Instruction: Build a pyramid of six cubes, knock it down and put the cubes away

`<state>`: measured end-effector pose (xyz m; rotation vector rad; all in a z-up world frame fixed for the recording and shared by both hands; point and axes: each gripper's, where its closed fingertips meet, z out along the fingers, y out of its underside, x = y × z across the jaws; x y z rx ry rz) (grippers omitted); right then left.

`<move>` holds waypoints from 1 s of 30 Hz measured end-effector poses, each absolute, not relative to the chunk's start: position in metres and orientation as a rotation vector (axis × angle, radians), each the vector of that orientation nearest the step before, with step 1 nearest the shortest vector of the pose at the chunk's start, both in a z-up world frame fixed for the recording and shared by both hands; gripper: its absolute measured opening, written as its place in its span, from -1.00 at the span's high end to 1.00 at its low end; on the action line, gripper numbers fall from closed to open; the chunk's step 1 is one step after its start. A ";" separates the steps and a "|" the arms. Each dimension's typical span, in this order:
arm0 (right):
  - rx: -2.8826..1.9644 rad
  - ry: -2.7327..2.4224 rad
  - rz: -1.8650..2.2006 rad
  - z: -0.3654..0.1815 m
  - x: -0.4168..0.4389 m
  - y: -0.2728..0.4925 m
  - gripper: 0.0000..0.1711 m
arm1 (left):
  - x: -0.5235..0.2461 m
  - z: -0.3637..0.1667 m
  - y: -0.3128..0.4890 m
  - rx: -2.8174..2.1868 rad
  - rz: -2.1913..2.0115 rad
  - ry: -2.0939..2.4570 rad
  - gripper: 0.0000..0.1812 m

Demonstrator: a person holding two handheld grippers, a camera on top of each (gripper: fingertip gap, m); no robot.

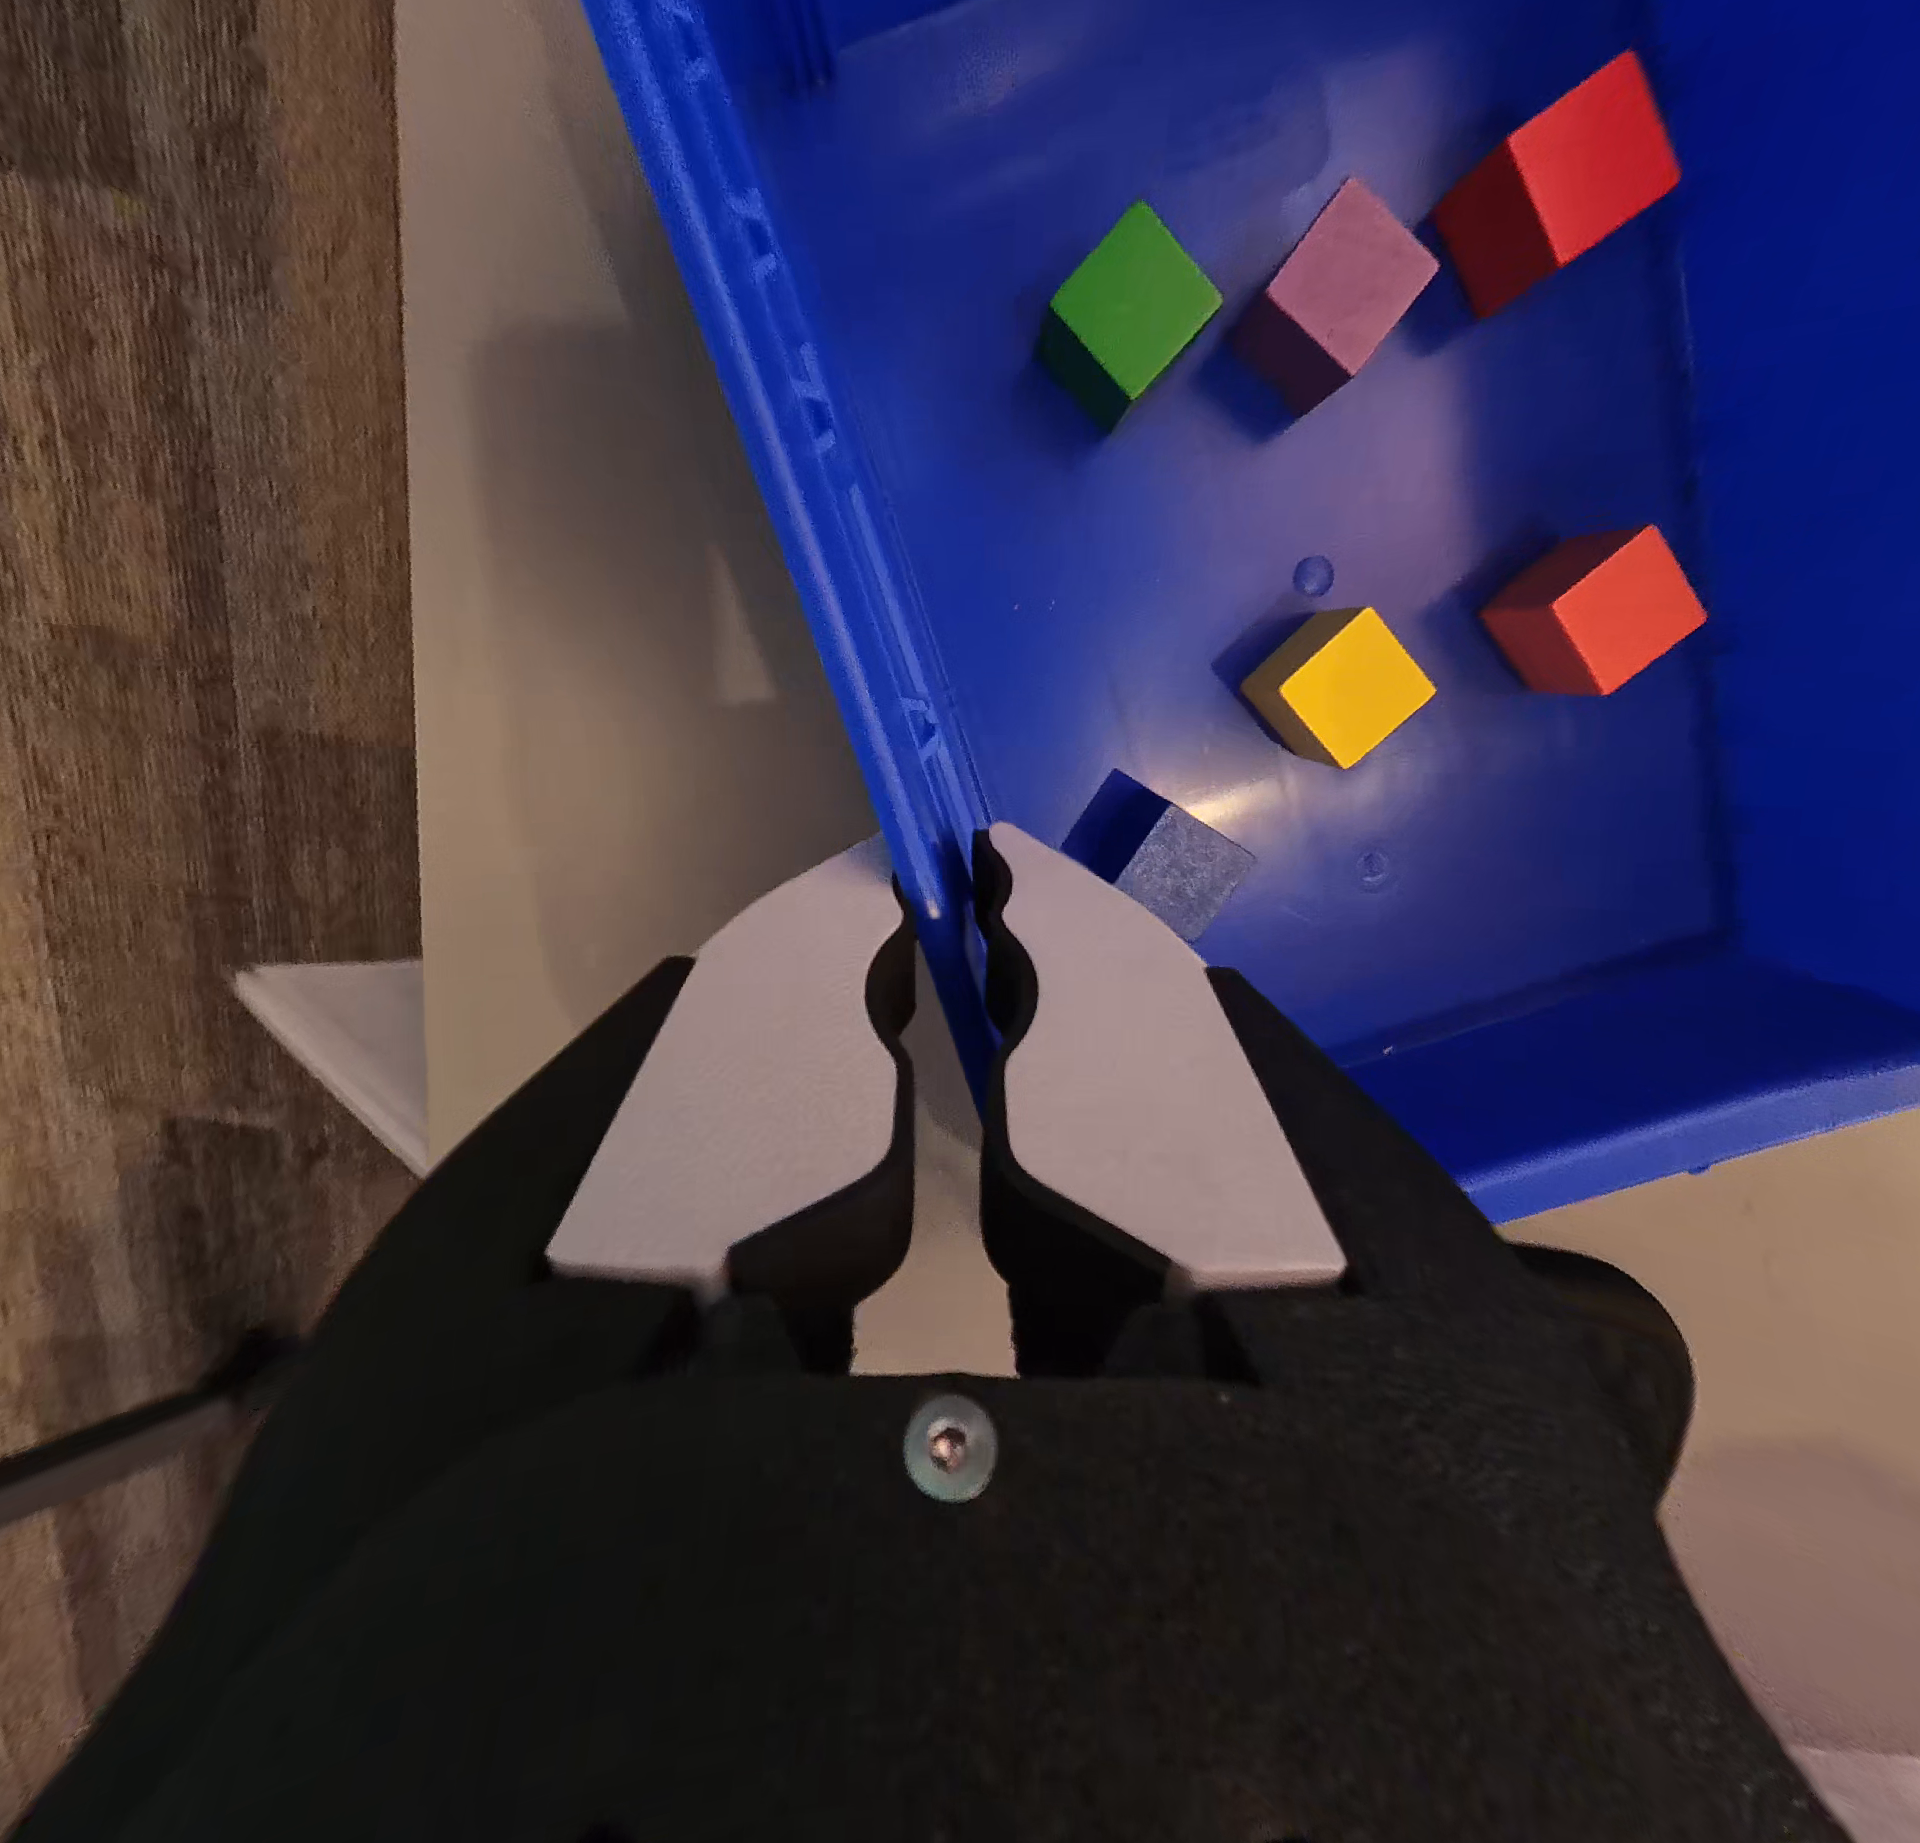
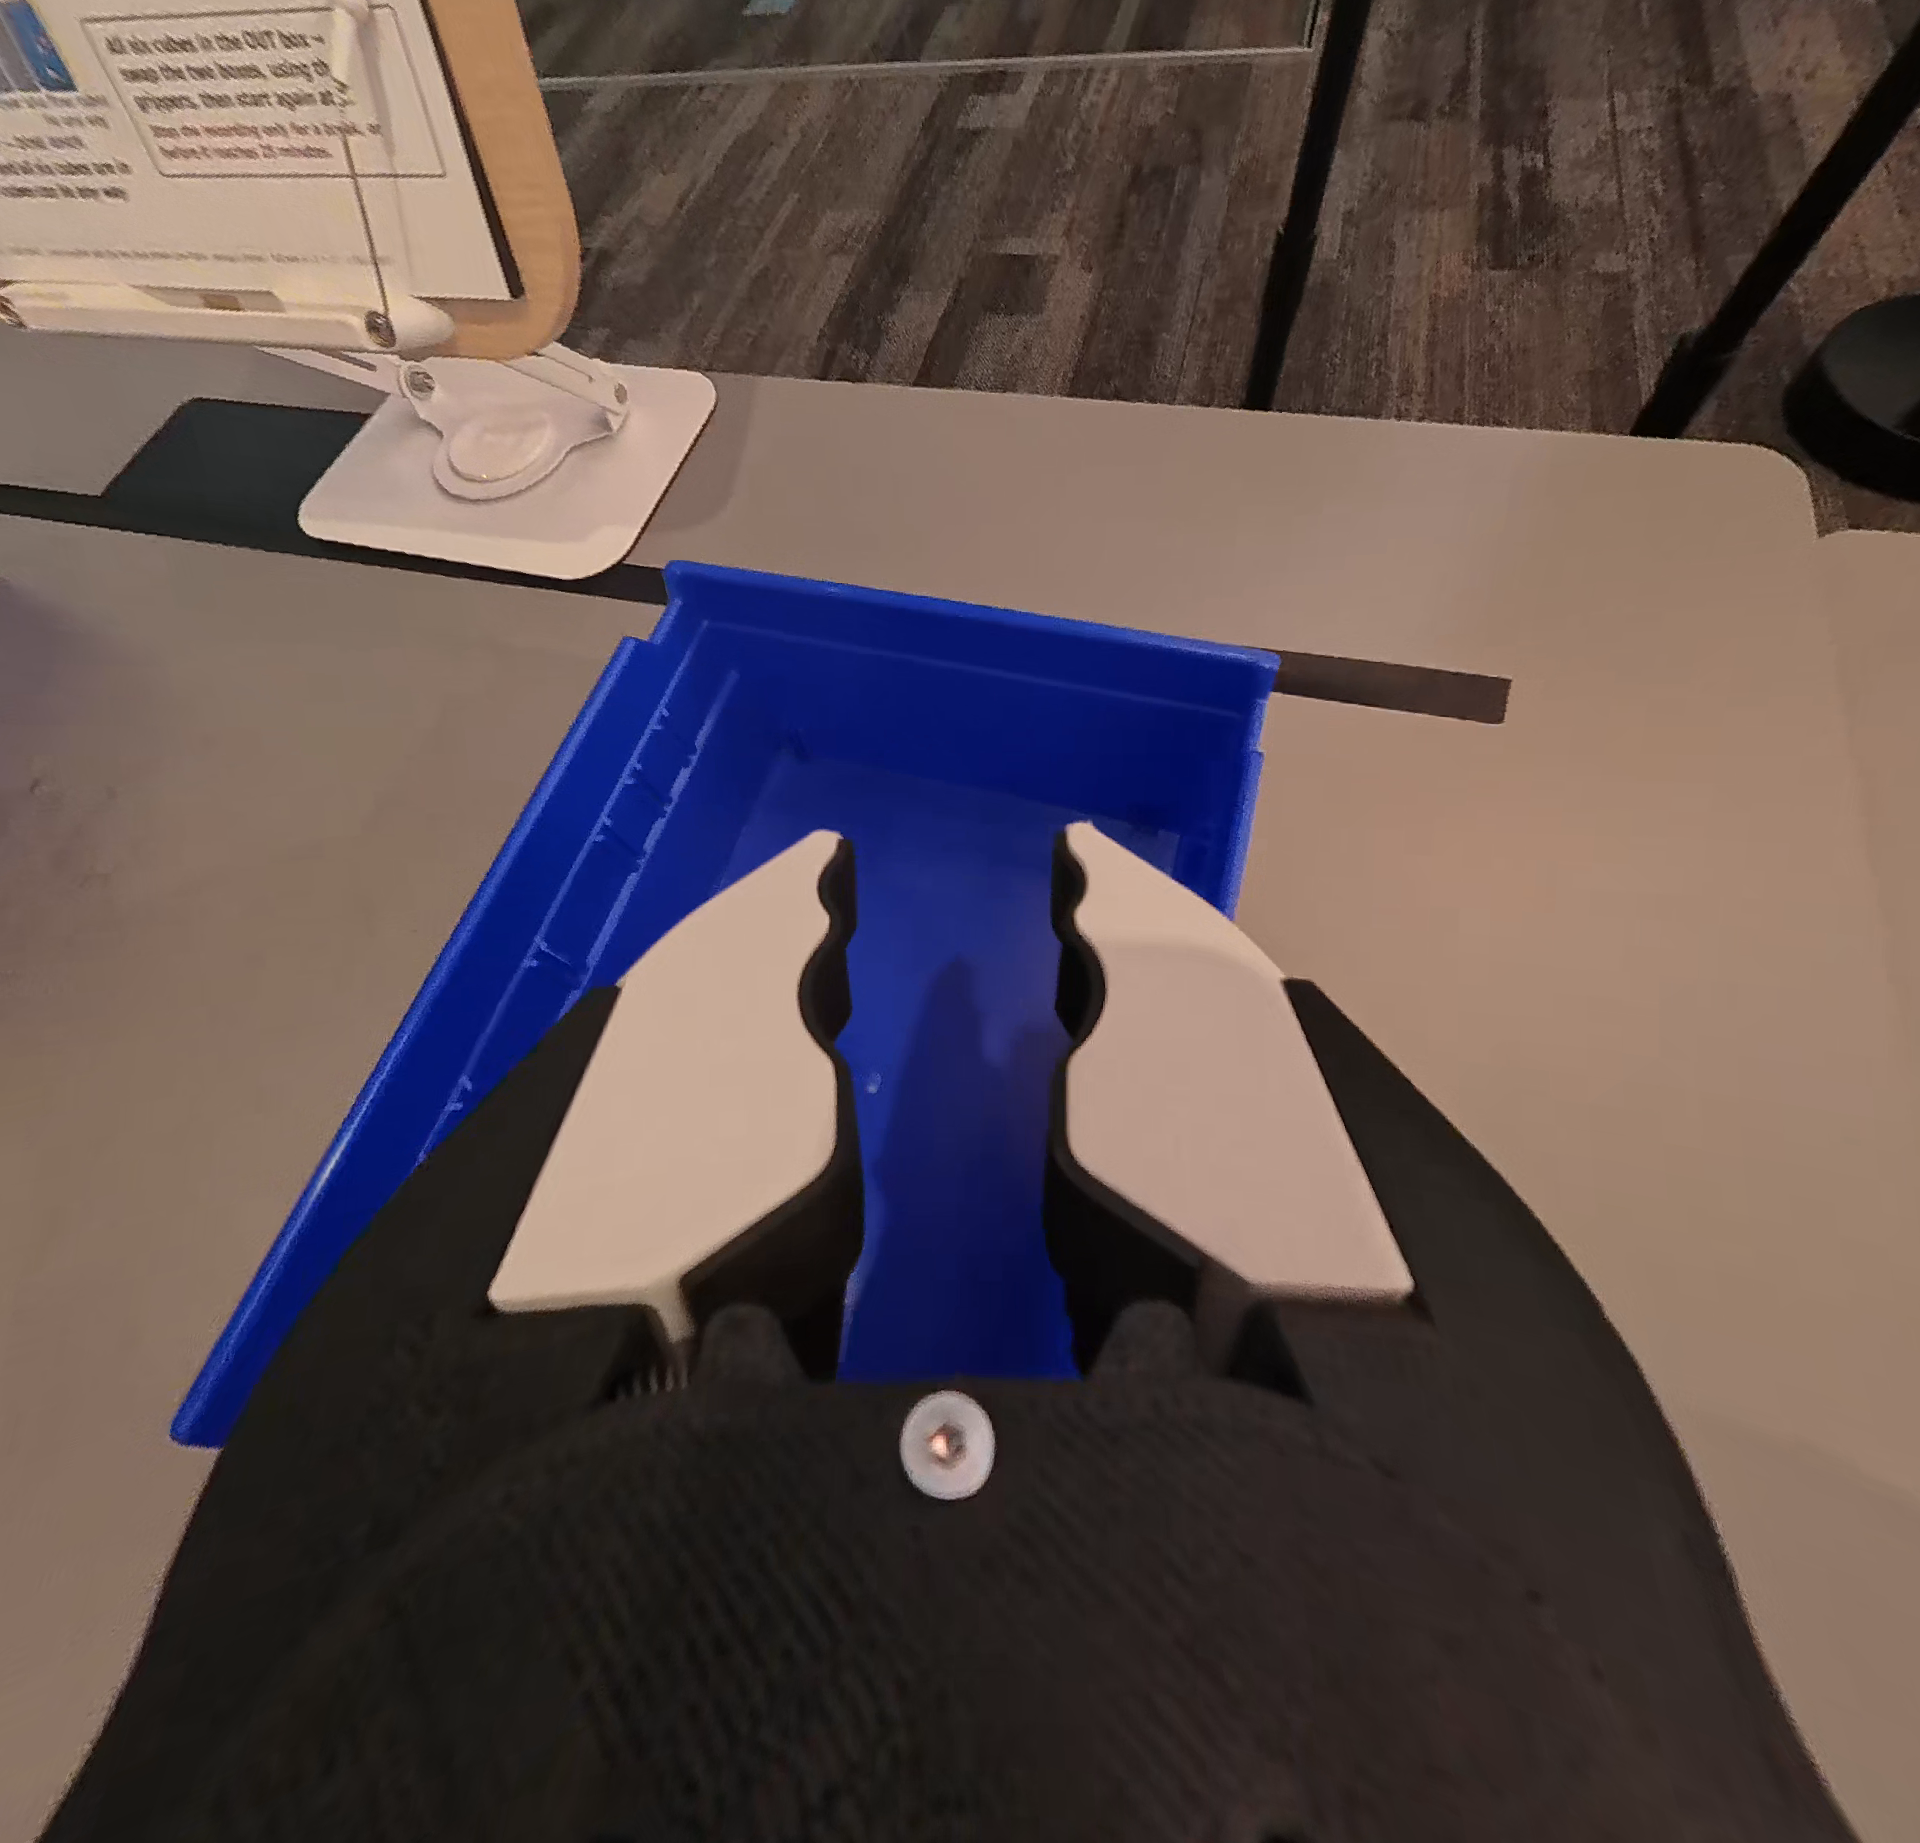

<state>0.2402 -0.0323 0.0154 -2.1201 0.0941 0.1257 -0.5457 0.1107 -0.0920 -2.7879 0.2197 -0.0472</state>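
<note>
In the left wrist view a blue bin (image 1: 790, 359) holds several cubes: green (image 1: 1132, 313), purple (image 1: 1340, 287), red (image 1: 1569, 172), orange-red (image 1: 1600, 614), yellow (image 1: 1345, 687) and blue (image 1: 1164, 853), all lying apart on its floor. My left gripper (image 1: 940, 858) is shut on this bin's left side wall, one finger outside and one inside, next to the blue cube. In the right wrist view a second blue bin (image 2: 966, 640) stands on the table with no cubes showing in it. My right gripper (image 2: 951, 843) is open and empty above its inside.
A white stand (image 2: 499, 474) holding a printed sheet is at the back left of the grey table (image 2: 1558, 858). A black strip (image 2: 1392, 694) runs behind the second bin. The table's left edge and the wood-look floor (image 1: 187, 546) lie left of the first bin. My hands' fingertips stand some 80 centimetres from each other.
</note>
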 end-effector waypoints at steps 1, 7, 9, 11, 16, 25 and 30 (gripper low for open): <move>-2.120 0.090 0.131 0.016 0.239 -0.032 0.56 | -0.544 -0.092 0.114 -2.774 -0.044 0.263 0.92; -2.154 0.084 0.135 0.008 0.236 -0.033 0.56 | -0.522 -0.092 0.127 -2.653 -0.018 0.613 0.90; -2.160 0.081 0.136 0.006 0.235 -0.032 0.56 | -0.514 -0.092 0.130 -2.615 0.000 0.707 0.89; -2.170 0.073 0.139 0.003 0.232 -0.031 0.57 | -0.509 -0.092 0.133 -2.598 0.040 0.749 0.87; -2.205 0.048 0.128 -0.004 0.229 -0.029 0.56 | -0.505 -0.092 0.136 -2.619 0.031 0.709 0.88; -2.206 0.034 0.105 -0.006 0.229 -0.028 0.56 | -0.503 -0.088 0.139 -2.538 -0.046 0.745 0.89; -2.041 -0.021 -0.030 0.030 0.232 -0.026 0.55 | -0.502 -0.030 0.150 -2.263 -0.060 0.650 0.99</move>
